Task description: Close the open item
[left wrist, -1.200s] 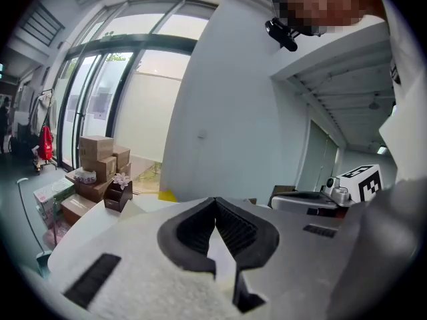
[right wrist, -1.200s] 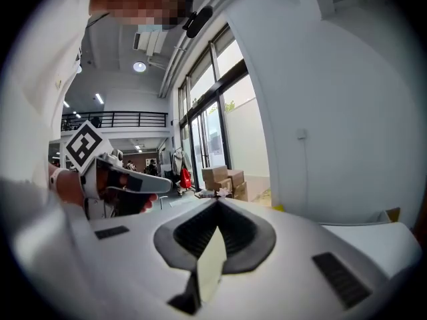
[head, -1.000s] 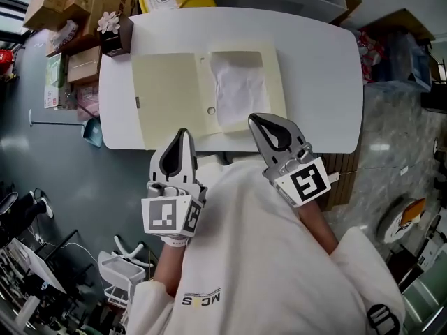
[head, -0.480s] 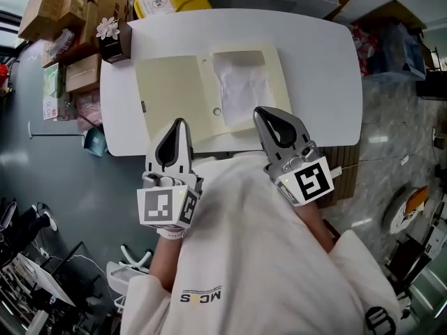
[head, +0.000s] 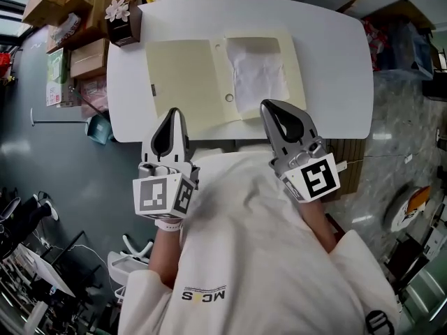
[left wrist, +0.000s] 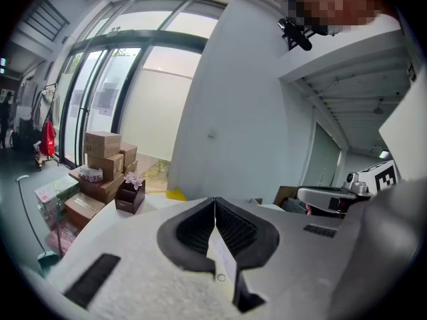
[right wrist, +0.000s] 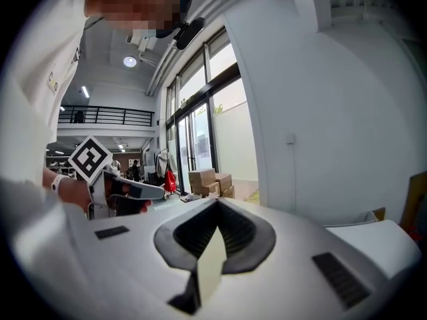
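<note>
On table (head: 335,61), folder (head: 181,75) (open) near front edge.

A person in white sleeves (head: 244,257) holds the left tool (head: 172,114) and the right tool (head: 268,107) side by side before the chest, well apart, both pointing forward. Each tool's jaws meet at the tips, gripping nothing.

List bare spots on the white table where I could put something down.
Widest bare patch: right end of the white rounded table, right of the open cream folder. Narrower strips: far edge beyond the folder; left edge this side of the dark brown flower box. Centre is taken by the folder.
</note>
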A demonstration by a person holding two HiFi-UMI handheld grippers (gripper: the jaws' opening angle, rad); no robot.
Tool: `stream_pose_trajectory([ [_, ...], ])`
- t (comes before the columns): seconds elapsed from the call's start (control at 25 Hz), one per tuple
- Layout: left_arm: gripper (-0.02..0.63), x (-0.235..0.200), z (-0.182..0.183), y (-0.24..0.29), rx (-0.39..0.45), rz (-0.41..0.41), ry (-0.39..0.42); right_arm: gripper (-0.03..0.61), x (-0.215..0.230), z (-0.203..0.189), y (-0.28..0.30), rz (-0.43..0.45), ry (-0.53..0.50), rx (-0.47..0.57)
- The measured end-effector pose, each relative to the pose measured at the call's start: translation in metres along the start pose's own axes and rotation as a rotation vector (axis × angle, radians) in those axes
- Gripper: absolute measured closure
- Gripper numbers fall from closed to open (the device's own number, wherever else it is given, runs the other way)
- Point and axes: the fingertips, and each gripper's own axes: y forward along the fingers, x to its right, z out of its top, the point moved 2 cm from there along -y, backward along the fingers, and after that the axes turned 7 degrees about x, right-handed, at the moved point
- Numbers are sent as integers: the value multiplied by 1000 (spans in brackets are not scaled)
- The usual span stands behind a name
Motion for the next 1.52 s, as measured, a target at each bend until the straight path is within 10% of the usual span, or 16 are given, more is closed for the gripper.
stream_pose_trajectory([
  [1.52,490,-122,-110,8,-231,278,-37,563,-39,-60,44,155,65,-155],
])
